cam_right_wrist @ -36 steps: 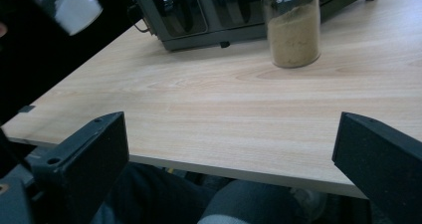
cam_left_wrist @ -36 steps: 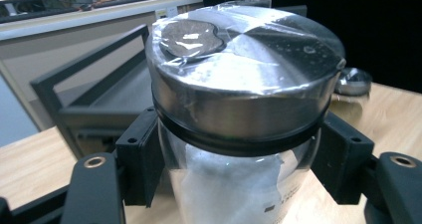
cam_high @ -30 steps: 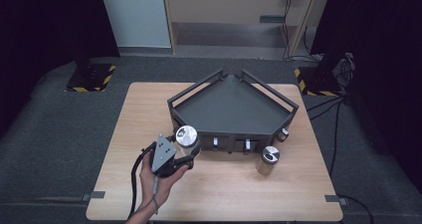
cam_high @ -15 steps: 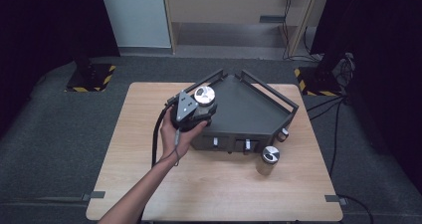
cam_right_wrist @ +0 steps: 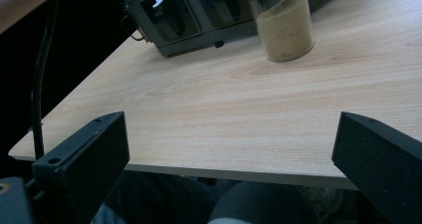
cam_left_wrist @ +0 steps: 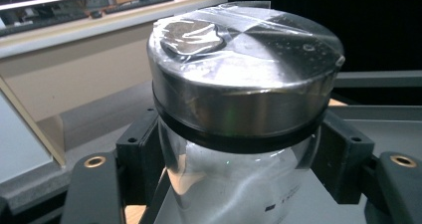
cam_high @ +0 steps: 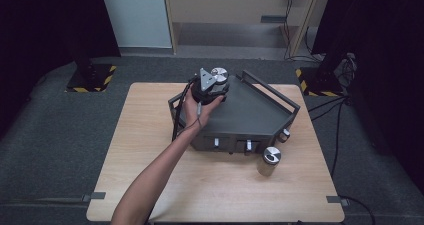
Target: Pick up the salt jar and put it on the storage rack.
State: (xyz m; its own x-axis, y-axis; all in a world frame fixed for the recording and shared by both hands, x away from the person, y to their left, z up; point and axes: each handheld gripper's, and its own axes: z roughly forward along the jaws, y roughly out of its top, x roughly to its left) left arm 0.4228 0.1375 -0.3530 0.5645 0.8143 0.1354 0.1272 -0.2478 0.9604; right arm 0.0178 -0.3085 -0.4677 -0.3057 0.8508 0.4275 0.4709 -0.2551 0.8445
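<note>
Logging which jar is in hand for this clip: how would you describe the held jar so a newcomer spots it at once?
Start at the dark grey angular metal rack on the light wooden table. Over its far left corner, the left tool is shut on a clear glass jar with a brushed steel lid. Unlike the similar steel-lidded jar of tan powder standing on the table before the rack, it is lifted.

A lab: black curtains (cam_high: 45, 25), hazard-striped stand bases (cam_high: 92, 77), taped-down table (cam_high: 150, 150).
</note>
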